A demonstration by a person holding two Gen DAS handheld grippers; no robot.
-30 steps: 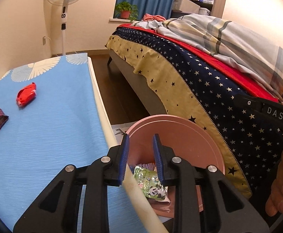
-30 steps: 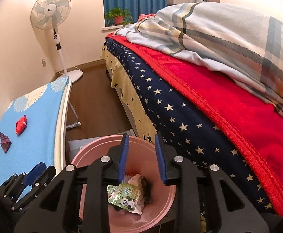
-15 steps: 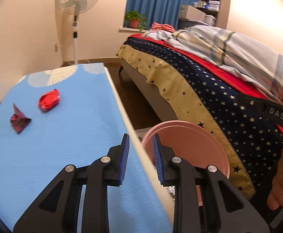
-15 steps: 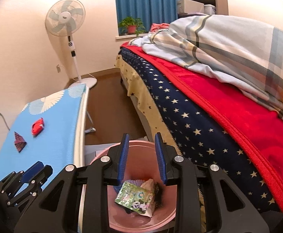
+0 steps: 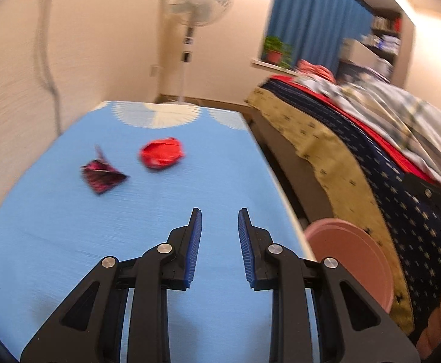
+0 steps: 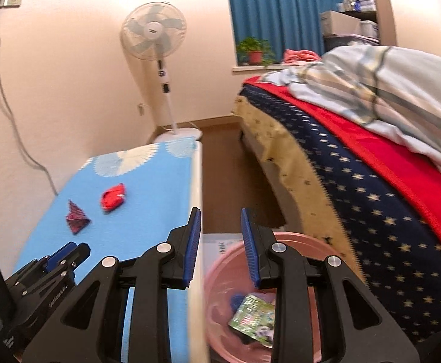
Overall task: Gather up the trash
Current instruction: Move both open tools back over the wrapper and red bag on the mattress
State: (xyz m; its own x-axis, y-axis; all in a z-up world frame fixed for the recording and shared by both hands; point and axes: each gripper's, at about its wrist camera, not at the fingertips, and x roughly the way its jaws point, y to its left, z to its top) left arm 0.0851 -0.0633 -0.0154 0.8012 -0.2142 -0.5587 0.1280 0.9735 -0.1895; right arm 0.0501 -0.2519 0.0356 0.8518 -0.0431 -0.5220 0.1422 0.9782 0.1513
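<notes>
Trash lies on the blue table (image 5: pixel 54 242) in two small pieces. One is a red wrapper (image 5: pixel 161 153), shiny and scrunched into a lumpy oval. The other is a dark wrapper (image 5: pixel 102 175) with pink and black stripes, folded into a pointy shape with one corner sticking up. The two pieces sit near each other but do not touch, the dark one to the left of the red one. Both look a bit blurry in the left wrist view.

More trash is in the pink bin (image 6: pixel 293 242) on the floor, between the table and the bed (image 6: pixel 371 187). Inside it there is a green packet (image 6: pixel 252 314) with a little panda picture, lying flat and tilted. A scrap of something blue peeks out beside it, too small to tell what it is.

The left gripper (image 5: pixel 219 211) hangs over the blue table, nearer the camera than the two wrappers and well apart from them. Its two blue-padded fingers have a gap between them, and nothing is in the gap. The right gripper (image 6: pixel 221 211) hangs over the table's edge and the pink bin. Its fingers also stand apart with nothing between them.

A white fan (image 6: pixel 154 31) stands by the wall past the far end of the table.
</notes>
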